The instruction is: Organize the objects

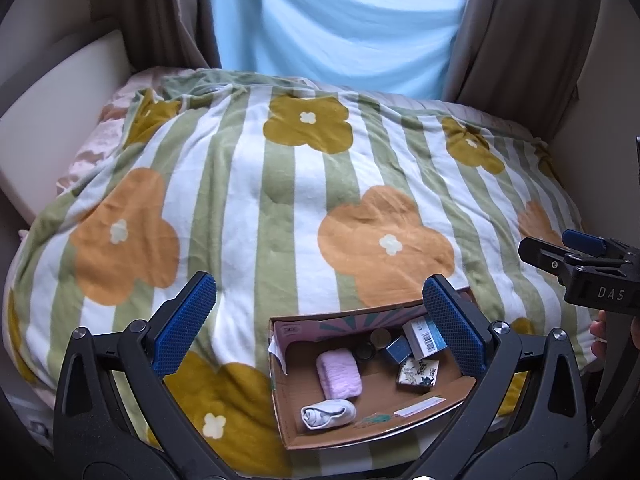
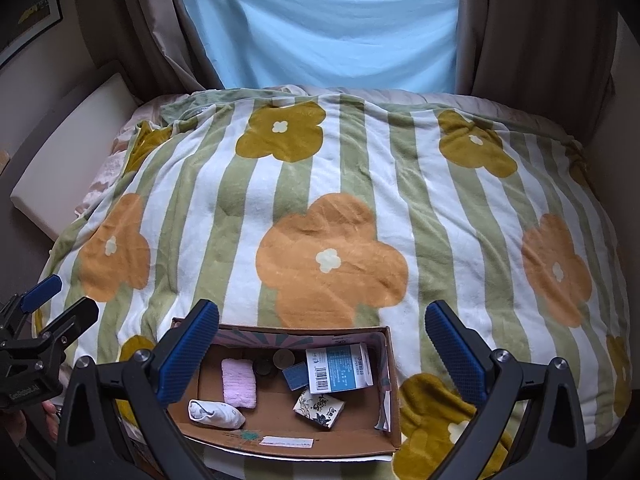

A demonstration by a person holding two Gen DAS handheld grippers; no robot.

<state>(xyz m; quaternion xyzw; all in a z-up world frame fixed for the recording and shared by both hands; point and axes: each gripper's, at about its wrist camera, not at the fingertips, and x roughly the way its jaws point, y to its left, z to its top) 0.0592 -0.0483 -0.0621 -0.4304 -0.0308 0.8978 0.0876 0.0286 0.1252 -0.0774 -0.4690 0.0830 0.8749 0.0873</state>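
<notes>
Everything's already sitting in the cardboard box (image 2: 394, 380) on the bed, so I've got my left tool (image 1: 320, 320) and right tool (image 2: 322, 344) spread open and empty above it.

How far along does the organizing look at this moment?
Done: the open cardboard box on the flowered blanket already holds a pink folded cloth, a rolled white sock and small boxes. In hand: nothing; left gripper and right gripper are open. Left: nothing loose visible.
</notes>
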